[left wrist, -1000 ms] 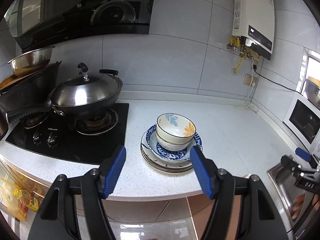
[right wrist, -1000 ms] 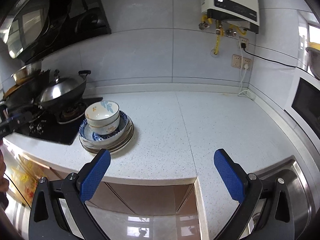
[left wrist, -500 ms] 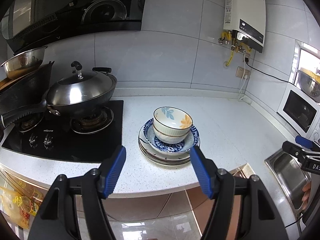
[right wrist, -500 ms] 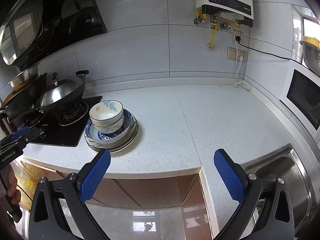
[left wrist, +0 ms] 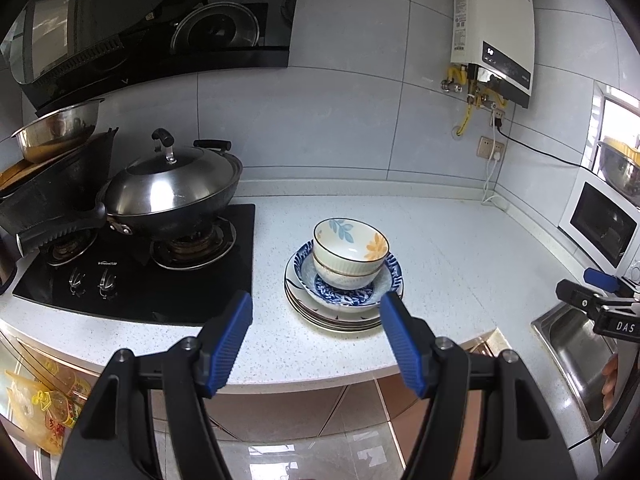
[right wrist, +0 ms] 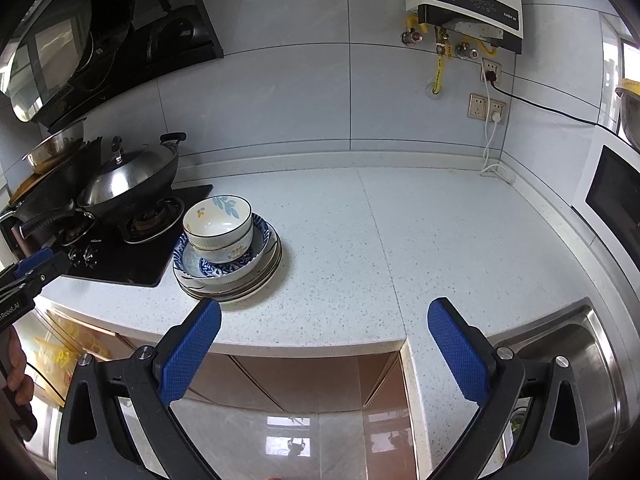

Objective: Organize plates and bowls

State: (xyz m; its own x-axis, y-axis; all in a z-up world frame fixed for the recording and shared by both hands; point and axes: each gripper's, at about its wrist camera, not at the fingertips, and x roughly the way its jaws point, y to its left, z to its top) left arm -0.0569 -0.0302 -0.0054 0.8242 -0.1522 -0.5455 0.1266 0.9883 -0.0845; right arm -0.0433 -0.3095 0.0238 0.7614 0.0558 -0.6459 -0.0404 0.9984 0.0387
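Two white floral bowls (left wrist: 350,250) sit nested in a blue-patterned dish (left wrist: 384,280), on a stack of plates (left wrist: 340,318) on the white counter. The stack also shows in the right wrist view (right wrist: 236,286), with the bowls (right wrist: 218,224) on top. My left gripper (left wrist: 316,332) is open and empty, held off the counter's front edge, in front of the stack. My right gripper (right wrist: 324,344) is open and empty, off the front edge and right of the stack. The right gripper's tip shows at the far right of the left wrist view (left wrist: 592,292).
A black hob (left wrist: 132,276) with a lidded wok (left wrist: 172,192) lies left of the stack. A steel sink (right wrist: 592,364) lies at the right. A microwave (left wrist: 600,224) stands at the far right, and a water heater (right wrist: 464,4) hangs on the tiled wall.
Both grippers have drawn back from the counter and risen a little. The stack of dishes has not moved, and both grippers stay open.
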